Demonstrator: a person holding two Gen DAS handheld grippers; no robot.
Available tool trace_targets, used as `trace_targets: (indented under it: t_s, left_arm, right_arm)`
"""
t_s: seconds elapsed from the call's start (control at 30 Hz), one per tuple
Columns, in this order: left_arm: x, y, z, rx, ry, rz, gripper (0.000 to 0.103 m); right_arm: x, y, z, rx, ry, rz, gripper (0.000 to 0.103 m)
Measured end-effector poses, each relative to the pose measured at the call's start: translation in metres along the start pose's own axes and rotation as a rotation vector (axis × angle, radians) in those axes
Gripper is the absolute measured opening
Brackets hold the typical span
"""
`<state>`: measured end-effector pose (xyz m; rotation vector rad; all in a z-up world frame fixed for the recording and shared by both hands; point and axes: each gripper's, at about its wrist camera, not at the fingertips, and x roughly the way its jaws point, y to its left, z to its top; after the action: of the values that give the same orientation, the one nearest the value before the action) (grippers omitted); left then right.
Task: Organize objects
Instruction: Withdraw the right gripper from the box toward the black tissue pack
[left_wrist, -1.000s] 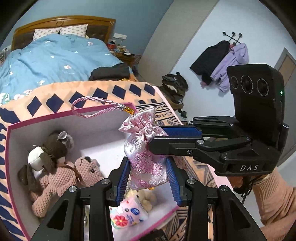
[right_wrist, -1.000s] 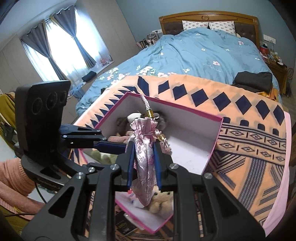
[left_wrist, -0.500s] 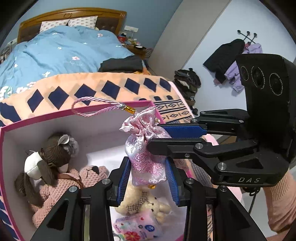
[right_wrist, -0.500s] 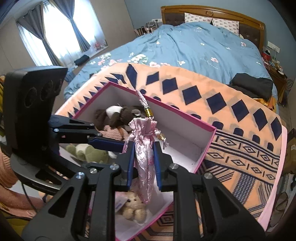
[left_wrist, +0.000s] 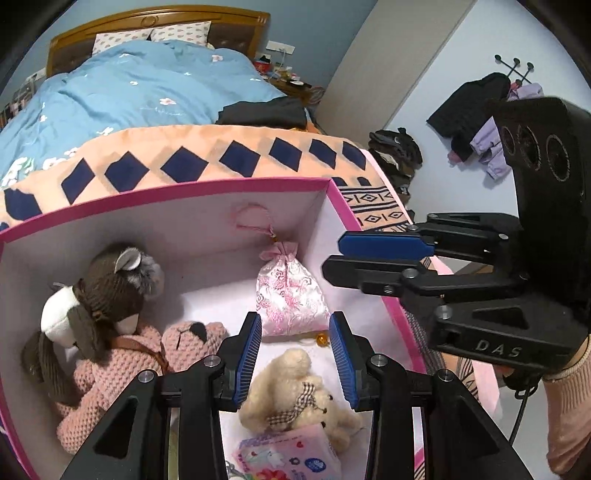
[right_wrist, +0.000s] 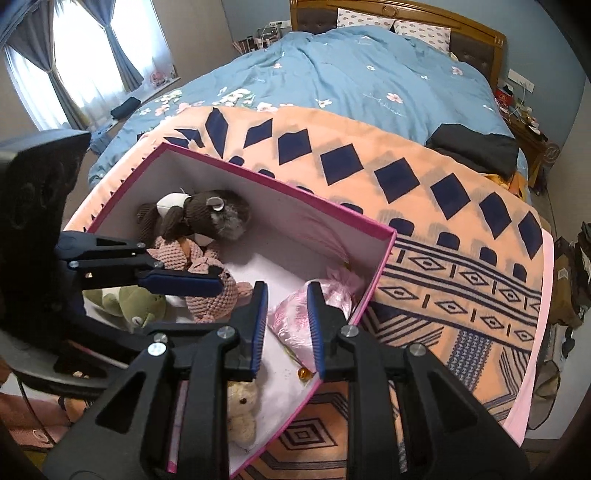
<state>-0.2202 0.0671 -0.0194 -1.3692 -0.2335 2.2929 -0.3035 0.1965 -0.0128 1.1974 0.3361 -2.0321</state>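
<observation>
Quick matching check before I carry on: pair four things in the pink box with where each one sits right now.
Things:
1. pink brocade pouch
2. brown knitted doll
3. cream teddy bear
4. floral tissue pack

Places:
A. nearest the camera, at the bottom edge of the left wrist view
B. in the box's far right corner, cord lying up the wall
C. against the left wall, on top of the pink knitted bear
D. on the box floor, between the pouch and the tissue pack

Pairs: 1-B, 2-C, 3-D, 4-A
</observation>
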Motion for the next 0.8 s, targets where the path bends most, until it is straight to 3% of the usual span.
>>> trace_targets:
  t_s: [0.33, 0.57, 0.8]
  left_arm:
    - [-0.046, -0.012, -0.021, 0.04, -0.093, 0.007, 0.056]
    - [-0.086, -0.031, -0.054, 0.094, -0.144, -0.013, 0.057]
    - [-0.103, -0.042, -0.095, 0.11, -0.131, -0.034, 0.057]
  right_arm:
    - [-0.039, 0.013, -0.023, 0.089, -0.091, 0.122, 0.028]
    - [-0.075, 0.044, -0.055, 0.097, -0.162, 0.233, 0.03]
    - [-0.093, 0.065, -0.097, 0.149, -0.167, 0.288, 0.03]
